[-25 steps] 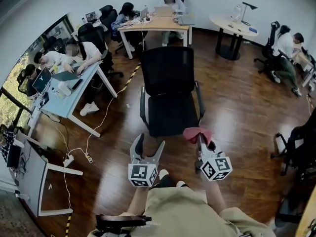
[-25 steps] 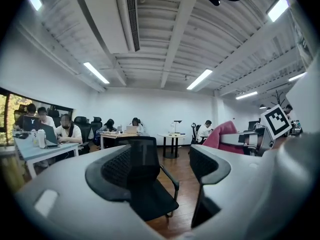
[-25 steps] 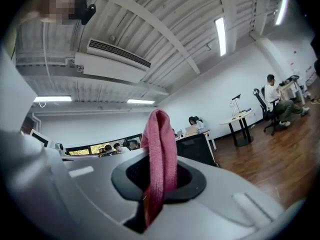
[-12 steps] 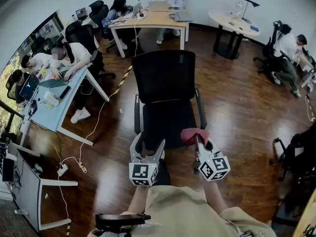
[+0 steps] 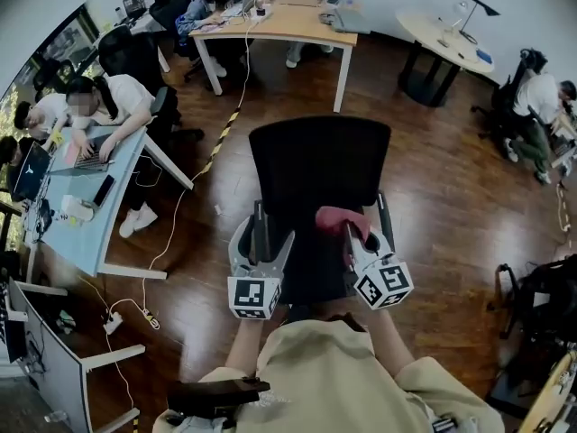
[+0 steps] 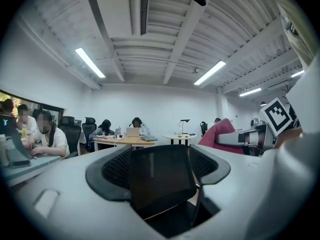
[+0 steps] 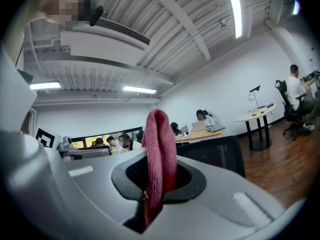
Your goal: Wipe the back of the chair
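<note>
Approach step by the look of it, no wiping contact yet. Right gripper (image 5: 358, 234) jaws are clamped on a folded red cloth (image 7: 160, 154), soft and terry-looking, standing up between them. Left gripper (image 5: 262, 240) jaws are wide apart and hold nothing. Black office chair (image 5: 317, 170) is just ahead on the glossy wood floor (image 5: 433, 179); its backrest (image 6: 159, 179) is a dark rounded-rectangle panel. Next likely needs the cloth laid flat on the backrest, pressed and swept across.

dark glossy wood floor (image 5: 451, 197), black chair (image 5: 320, 165) standing mid-room on it, wooden desk (image 5: 288, 27) and round table (image 5: 448, 43) further back, pale blue desk (image 5: 90, 197) at left, white cable (image 5: 176, 233) trailing to power strip (image 5: 113, 321), striped tape line (image 5: 221, 142) too
</note>
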{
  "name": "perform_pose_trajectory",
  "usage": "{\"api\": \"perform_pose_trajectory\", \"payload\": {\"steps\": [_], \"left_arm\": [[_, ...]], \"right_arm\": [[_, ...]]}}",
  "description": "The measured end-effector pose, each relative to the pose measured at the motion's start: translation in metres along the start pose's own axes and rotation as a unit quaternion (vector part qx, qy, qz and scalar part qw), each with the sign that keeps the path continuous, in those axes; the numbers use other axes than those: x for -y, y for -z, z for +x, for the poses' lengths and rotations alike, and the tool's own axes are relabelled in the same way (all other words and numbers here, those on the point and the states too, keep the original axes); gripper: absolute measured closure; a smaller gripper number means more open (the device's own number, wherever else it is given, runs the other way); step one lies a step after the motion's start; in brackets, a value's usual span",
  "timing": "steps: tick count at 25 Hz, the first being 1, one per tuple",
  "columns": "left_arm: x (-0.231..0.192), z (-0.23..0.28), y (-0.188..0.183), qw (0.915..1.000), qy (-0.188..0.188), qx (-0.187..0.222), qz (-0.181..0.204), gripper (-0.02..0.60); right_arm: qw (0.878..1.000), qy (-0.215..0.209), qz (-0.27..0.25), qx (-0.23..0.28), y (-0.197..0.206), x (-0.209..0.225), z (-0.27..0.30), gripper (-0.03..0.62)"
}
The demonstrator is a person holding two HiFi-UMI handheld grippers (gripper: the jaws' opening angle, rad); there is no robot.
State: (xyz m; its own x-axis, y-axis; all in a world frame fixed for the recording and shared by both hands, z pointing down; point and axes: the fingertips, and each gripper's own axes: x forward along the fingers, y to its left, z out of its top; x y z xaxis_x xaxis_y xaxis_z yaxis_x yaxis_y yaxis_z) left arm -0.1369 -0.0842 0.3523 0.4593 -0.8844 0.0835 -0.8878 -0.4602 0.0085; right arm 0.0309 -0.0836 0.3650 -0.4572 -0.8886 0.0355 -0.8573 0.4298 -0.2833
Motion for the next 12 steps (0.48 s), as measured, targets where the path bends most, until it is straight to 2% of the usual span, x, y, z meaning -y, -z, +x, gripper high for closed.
{"api": "perform_pose_trajectory", "payload": {"steps": [2,5,8,12], "left_arm": [[-0.014,0.025,0.004,0.9999,0.000,-0.005,-0.011,0.241],[-0.024,0.052,0.017,0.9995,-0.002,-0.014,-0.030,0.242],[-0.033,0.073,0.028,0.9995,-0.009,-0.016,-0.025,0.242],[-0.070,0.076,0.042,0.9966,-0.071,-0.027,-0.033,0.252]], "right_arm": [[0.999,-0.023,-0.005,-0.031,0.012,0.007,0.035,0.579],[0.993,-0.086,-0.008,-0.085,0.034,0.009,0.087,0.579],[0.983,-0.149,0.002,-0.103,0.045,0.005,0.153,0.579],[0.969,-0.209,0.031,-0.128,0.073,-0.018,0.254,0.579]]}}
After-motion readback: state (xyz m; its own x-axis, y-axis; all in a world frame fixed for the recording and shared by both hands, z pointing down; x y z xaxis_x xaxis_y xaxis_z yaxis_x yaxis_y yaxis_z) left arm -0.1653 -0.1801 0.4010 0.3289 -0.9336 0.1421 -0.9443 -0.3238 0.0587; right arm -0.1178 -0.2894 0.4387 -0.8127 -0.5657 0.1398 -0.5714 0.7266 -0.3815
